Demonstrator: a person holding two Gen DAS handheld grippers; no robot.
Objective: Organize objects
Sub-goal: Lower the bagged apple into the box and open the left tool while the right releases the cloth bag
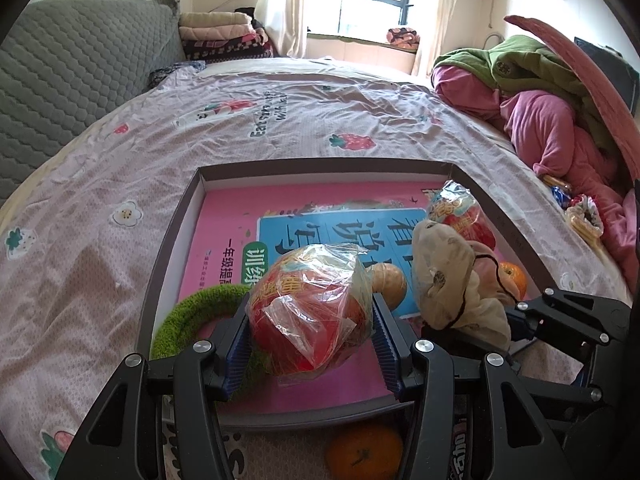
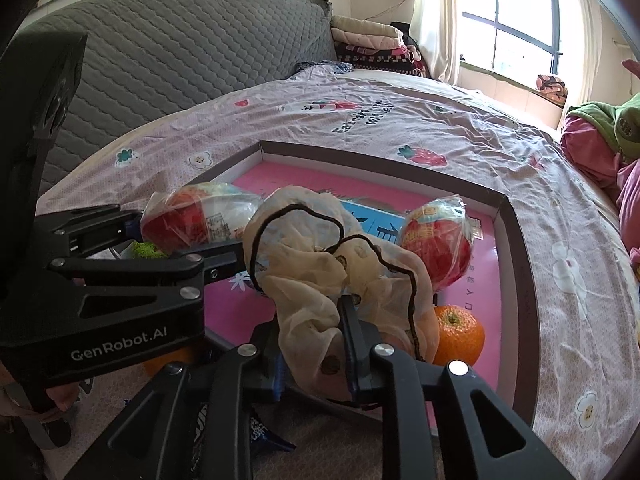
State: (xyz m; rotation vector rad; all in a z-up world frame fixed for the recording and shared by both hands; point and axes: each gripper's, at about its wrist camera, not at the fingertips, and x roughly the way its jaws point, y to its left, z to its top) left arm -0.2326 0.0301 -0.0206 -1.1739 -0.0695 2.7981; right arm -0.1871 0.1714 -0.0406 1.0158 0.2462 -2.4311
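A shallow grey-rimmed tray [image 1: 320, 164] lies on the bed with a pink and blue book [image 1: 224, 240] flat inside it. My left gripper [image 1: 310, 320] is shut on a red apple wrapped in clear plastic [image 1: 308, 304], held just above the book beside a green fuzzy ring [image 1: 188, 312]. My right gripper [image 2: 312, 332] is shut on a cream cloth pouch with a black drawstring [image 2: 312, 248], bunched over the tray's near right part. A second wrapped apple [image 2: 436, 240], an orange [image 2: 456, 336] and a brown round fruit [image 1: 390, 284] rest in the tray.
Another orange [image 1: 362, 452] lies on the sheet in front of the tray. Pink and green clothes [image 1: 540, 120] are piled at the right with snack packets [image 1: 584, 220] below them. A grey quilted headboard [image 1: 80, 60] stands at the left, folded blankets [image 1: 224, 36] behind.
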